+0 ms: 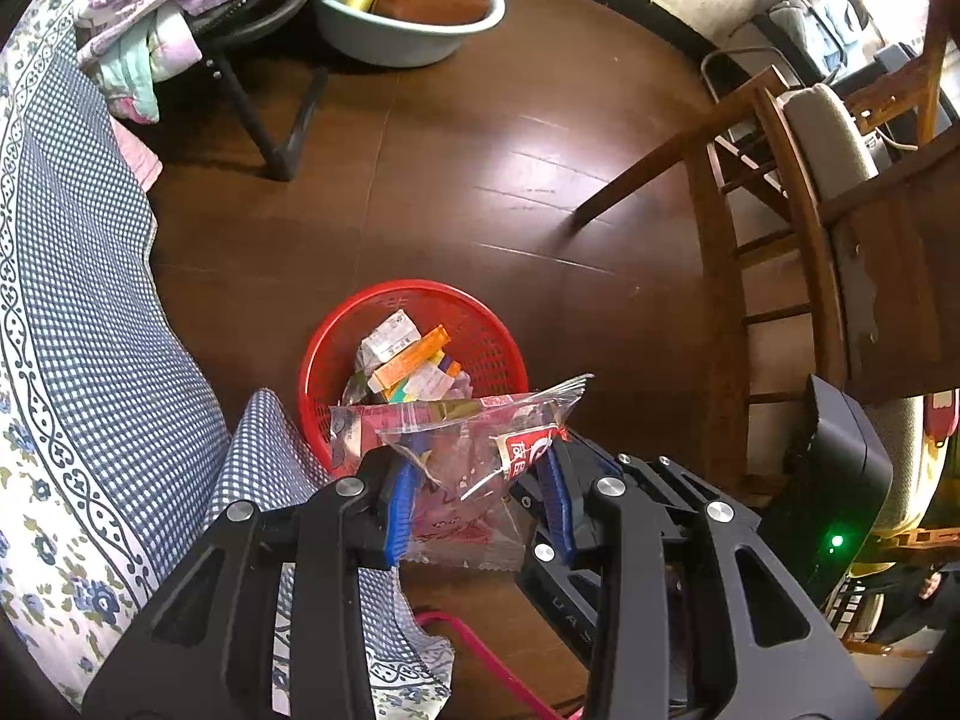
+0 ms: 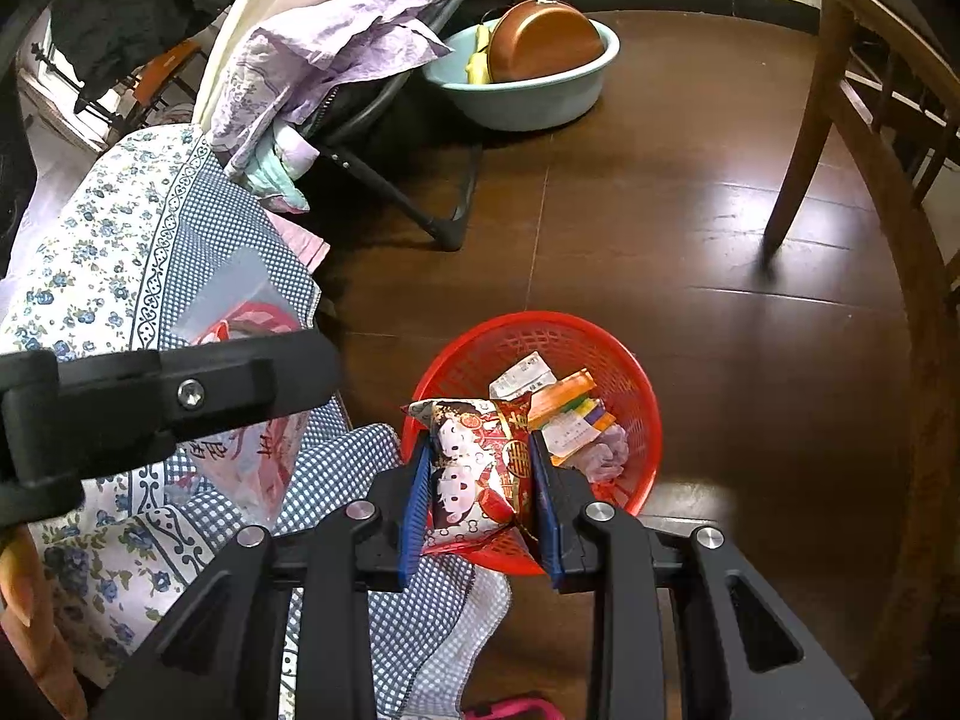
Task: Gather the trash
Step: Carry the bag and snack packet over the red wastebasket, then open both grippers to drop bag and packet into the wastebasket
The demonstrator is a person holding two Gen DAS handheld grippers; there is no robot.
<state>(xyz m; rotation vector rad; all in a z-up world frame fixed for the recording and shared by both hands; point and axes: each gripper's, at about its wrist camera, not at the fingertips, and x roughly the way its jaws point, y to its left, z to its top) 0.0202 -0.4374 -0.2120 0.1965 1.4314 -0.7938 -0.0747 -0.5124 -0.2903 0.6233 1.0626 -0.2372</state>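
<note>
Two claws over the red basket (image 1: 414,300), both loaded. Left claw (image 1: 477,480): clenched on a clear plastic wrapper (image 1: 456,426) with red print, blue pads (image 1: 397,498) pressing its sides, the wrapper's top edge overlapping the basket's near rim. Right claw (image 2: 480,480): clenched on a red snack packet (image 2: 477,468) printed with cartoon faces, packet upright between the blue pads (image 2: 417,498), hanging just above the basket's near rim (image 2: 540,318). Down in the basket: a heap of earlier trash (image 1: 408,360), small cartons and paper slips, orange, white, yellow and purple among them. Basket on the dark wooden floor (image 1: 480,180), hard against a draped blue-checked floral cloth (image 1: 72,300). Seen from the right wrist, the left claw's black arm (image 2: 150,402) crossing at the left with its wrapper dangling beside the cloth. Further back: a pale blue basin (image 2: 540,96) with a brown pan (image 2: 540,42) tilted inside, next to a folding frame piled with lilac laundry (image 2: 336,42). Wooden chair (image 2: 840,120) off to the right.
</note>
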